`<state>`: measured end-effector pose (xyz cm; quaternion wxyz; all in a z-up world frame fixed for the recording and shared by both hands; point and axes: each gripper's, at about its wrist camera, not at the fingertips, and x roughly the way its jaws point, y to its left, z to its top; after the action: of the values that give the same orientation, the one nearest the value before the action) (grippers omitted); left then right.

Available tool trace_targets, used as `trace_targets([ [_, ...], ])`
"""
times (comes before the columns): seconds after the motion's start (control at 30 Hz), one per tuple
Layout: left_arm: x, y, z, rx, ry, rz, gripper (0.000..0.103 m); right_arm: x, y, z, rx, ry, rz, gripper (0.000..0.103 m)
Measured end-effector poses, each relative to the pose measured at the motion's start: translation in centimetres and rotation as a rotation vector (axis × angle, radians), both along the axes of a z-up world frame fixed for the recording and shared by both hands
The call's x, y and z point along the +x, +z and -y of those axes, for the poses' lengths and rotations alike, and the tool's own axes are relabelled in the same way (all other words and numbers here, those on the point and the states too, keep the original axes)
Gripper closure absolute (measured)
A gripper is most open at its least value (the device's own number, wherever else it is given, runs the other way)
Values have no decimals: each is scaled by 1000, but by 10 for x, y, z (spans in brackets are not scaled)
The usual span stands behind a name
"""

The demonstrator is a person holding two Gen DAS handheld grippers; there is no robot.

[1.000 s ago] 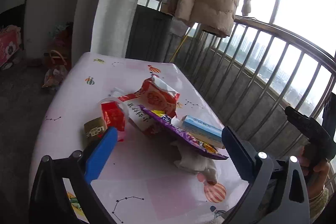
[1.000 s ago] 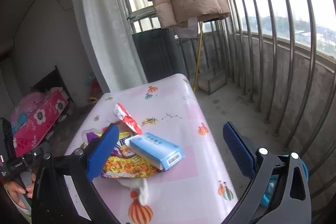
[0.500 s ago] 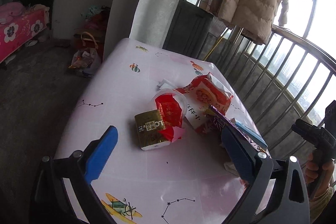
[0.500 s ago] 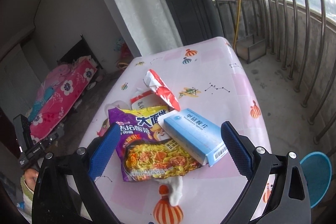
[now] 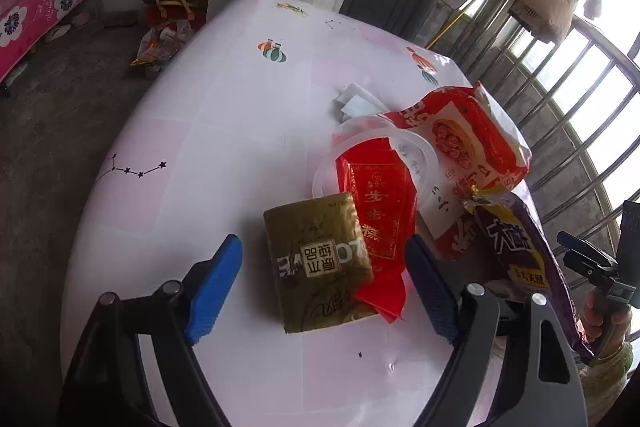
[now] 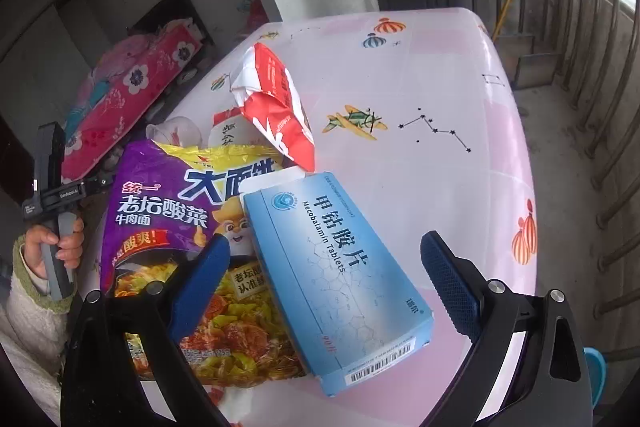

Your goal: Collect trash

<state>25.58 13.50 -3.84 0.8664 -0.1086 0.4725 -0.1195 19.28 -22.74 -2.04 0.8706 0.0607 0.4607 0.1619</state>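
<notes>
Left wrist view, left tool closing around gold packet, right tool open over blue box

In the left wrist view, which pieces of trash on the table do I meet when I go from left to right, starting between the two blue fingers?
Gold packet → red packet → red and white snack bag → purple noodle bag. The clear cup overlaps the red packet, so I leave it out.
</notes>
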Motion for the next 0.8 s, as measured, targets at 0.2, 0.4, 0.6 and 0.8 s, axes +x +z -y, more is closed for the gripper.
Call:
trace_targets([
  [0.2, 12, -18, 9, 43, -12, -53, 25, 3, -16, -7, -13, 71, -30, 11],
  [0.4, 14, -23, 15, 113, -18, -52, 29, 5, -27, -8, -32, 92, -59, 11],
  [0.6, 11, -23, 15, 161, -8, -48, 38, 0, -28, -7, -10, 94, -57, 17],
  [0.8, 7, -21, 11, 167, 13, -39, 48, -2, -26, -10, -13, 87, -43, 20],
])
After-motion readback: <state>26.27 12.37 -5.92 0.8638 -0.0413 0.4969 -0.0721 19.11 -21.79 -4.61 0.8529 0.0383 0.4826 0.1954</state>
